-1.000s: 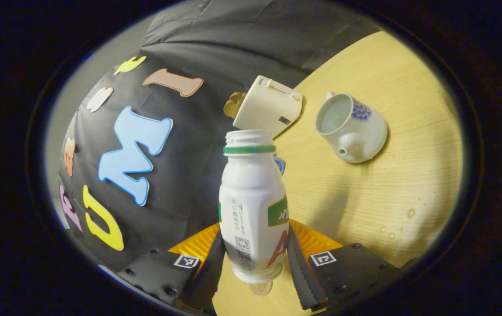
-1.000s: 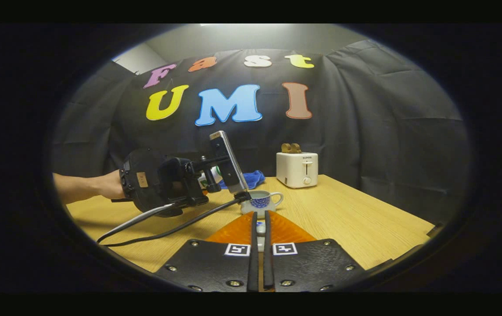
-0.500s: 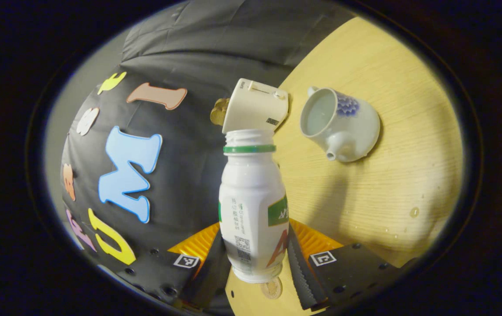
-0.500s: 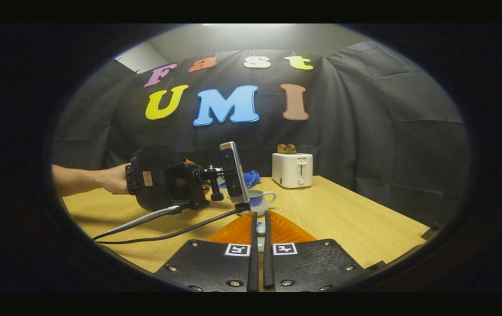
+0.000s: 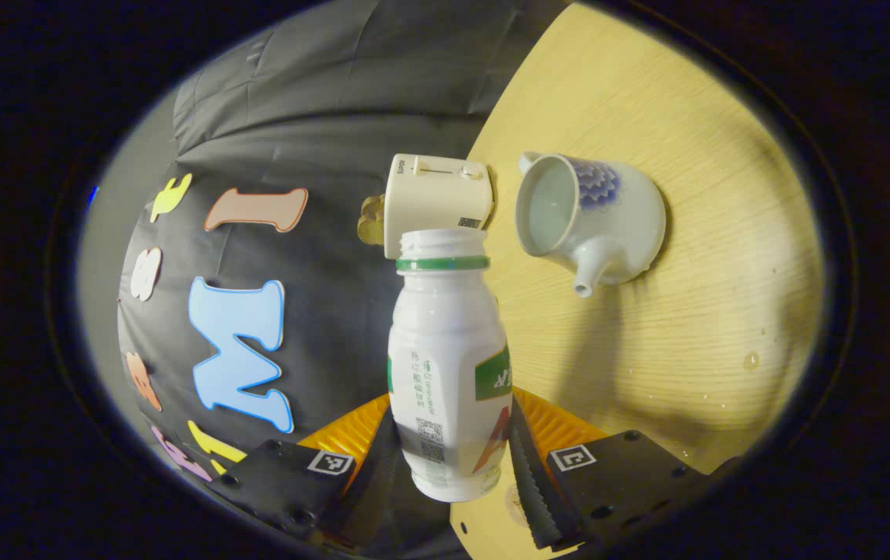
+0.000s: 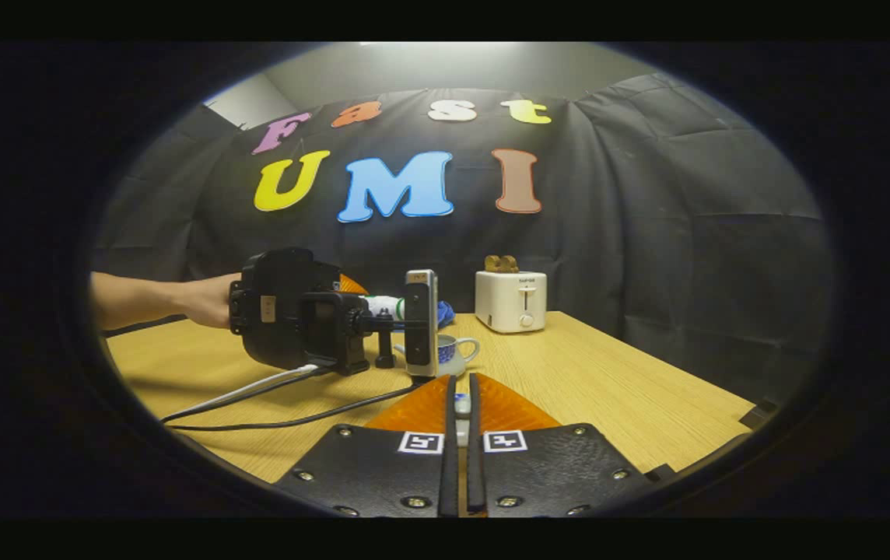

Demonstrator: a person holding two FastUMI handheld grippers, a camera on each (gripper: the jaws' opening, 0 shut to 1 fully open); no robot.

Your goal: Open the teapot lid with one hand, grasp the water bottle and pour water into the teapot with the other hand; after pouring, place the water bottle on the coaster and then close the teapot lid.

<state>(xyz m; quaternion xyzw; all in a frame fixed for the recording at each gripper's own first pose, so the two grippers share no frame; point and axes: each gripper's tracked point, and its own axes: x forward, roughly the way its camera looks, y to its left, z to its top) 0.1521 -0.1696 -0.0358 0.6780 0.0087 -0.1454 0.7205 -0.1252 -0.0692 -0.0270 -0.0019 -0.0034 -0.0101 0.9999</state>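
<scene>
Both grippers are busy: I'm clamping the water bottle (image 5: 449, 365) tipped toward the open teapot (image 5: 589, 218) with the left gripper (image 5: 451, 459) while the right gripper (image 6: 460, 404) is pinching the lid (image 6: 461, 404) clear.

Left gripper (image 5: 453, 459) — rolled sideways, both fingers pressed against the lower body of the white plastic water bottle with green neck ring (image 5: 449, 365). In the right gripper view it sits left of centre, held by a bare hand (image 6: 208, 302). Right gripper (image 6: 460, 435) — level, fingers nearly together, pinching the small white teapot lid (image 6: 461, 404).
</scene>
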